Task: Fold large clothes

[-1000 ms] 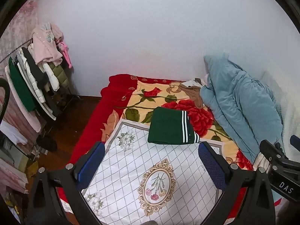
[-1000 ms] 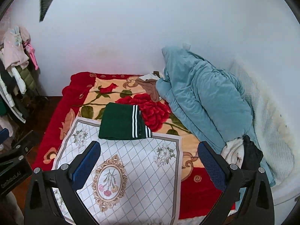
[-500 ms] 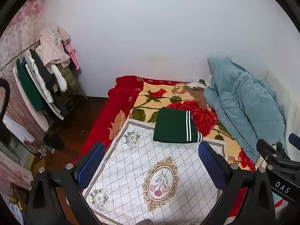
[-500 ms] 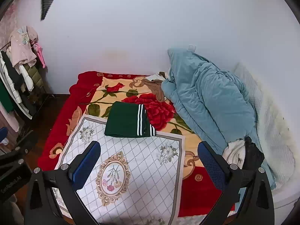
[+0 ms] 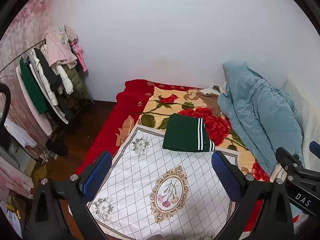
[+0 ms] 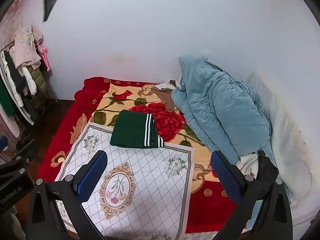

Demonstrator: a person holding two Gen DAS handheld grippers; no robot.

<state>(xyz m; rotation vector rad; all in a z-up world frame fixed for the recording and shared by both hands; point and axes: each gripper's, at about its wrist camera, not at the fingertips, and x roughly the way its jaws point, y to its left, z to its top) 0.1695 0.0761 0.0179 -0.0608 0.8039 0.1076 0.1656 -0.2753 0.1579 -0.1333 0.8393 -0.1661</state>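
A folded dark green garment (image 5: 185, 134) (image 6: 133, 130) with white stripes lies flat at the far edge of a white floral mat (image 5: 160, 180) (image 6: 128, 180) spread on the bed. My left gripper (image 5: 161, 172) hangs open well above the mat, nothing between its blue pads. My right gripper (image 6: 159, 170) is also open and holds nothing, high over the mat's right part. The right gripper's body (image 5: 298, 178) shows at the right edge of the left wrist view, and the left gripper's body (image 6: 16, 172) at the left edge of the right wrist view.
A red rose blanket (image 5: 180, 104) covers the bed. A bulky blue quilt (image 6: 218, 108) is heaped along the right wall, with a small white and black clothes pile (image 6: 258, 166) near it. A rack of hanging clothes (image 5: 44, 84) stands left, over dark wooden floor (image 5: 76, 136).
Both grippers have drawn back and up from the bed, so the mat and green garment sit lower and smaller in view. The garment has not moved; both grippers stay open.
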